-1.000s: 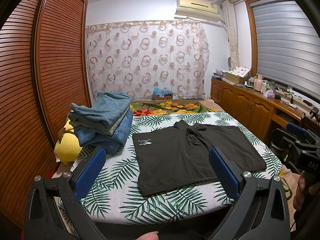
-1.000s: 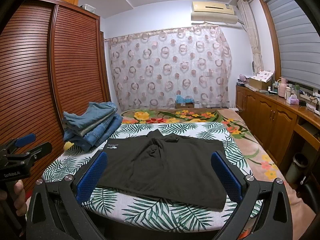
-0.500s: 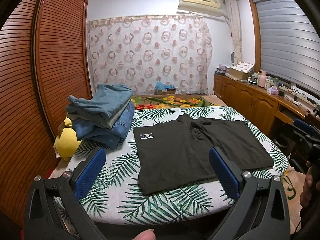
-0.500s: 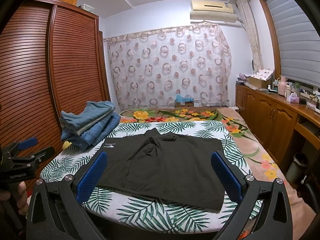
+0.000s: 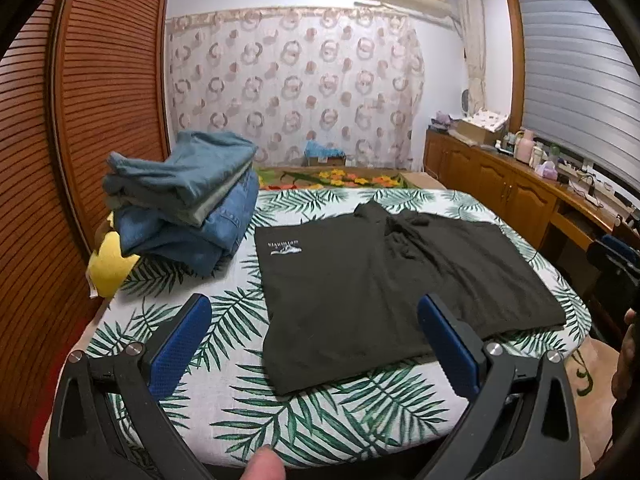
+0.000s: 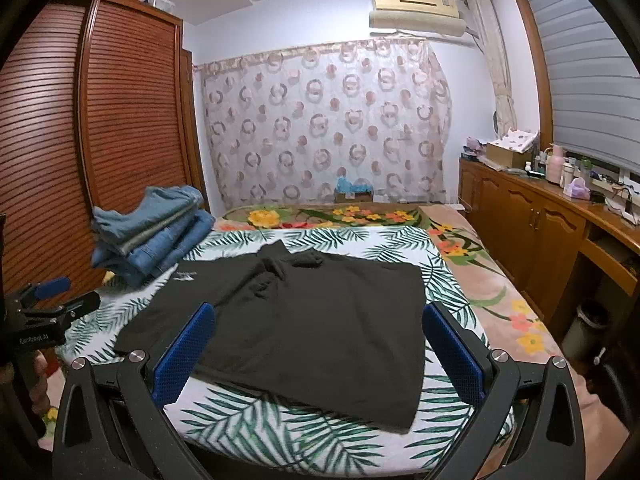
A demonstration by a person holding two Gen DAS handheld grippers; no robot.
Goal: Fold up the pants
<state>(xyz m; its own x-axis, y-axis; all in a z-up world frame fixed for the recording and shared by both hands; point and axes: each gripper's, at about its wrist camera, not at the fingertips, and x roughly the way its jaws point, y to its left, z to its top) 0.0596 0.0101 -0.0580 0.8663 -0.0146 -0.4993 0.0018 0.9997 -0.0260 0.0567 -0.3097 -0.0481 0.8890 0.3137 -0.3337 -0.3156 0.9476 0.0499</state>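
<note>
A pair of black shorts [image 5: 380, 280] with a small white logo lies spread flat on the palm-leaf bedsheet [image 5: 328, 420]; it also shows in the right wrist view [image 6: 304, 320]. My left gripper [image 5: 314, 320] is open and empty, held above the near edge of the bed in front of the shorts. My right gripper [image 6: 318, 328] is open and empty, over the near edge of the shorts. Each gripper shows in the other's view, the left [image 6: 44, 304] and the right [image 5: 616, 256].
A stack of folded jeans [image 5: 188, 200] sits at the bed's left side, with a yellow cushion [image 5: 108, 268] beside it. A slatted wooden wardrobe [image 5: 80, 120] stands left. A wooden cabinet [image 6: 540, 232] runs along the right wall. A trash bin [image 6: 588, 328] stands on the floor.
Both grippers have moved closer to the bed and tilted down slightly, so the shorts look larger. Both stay open.
</note>
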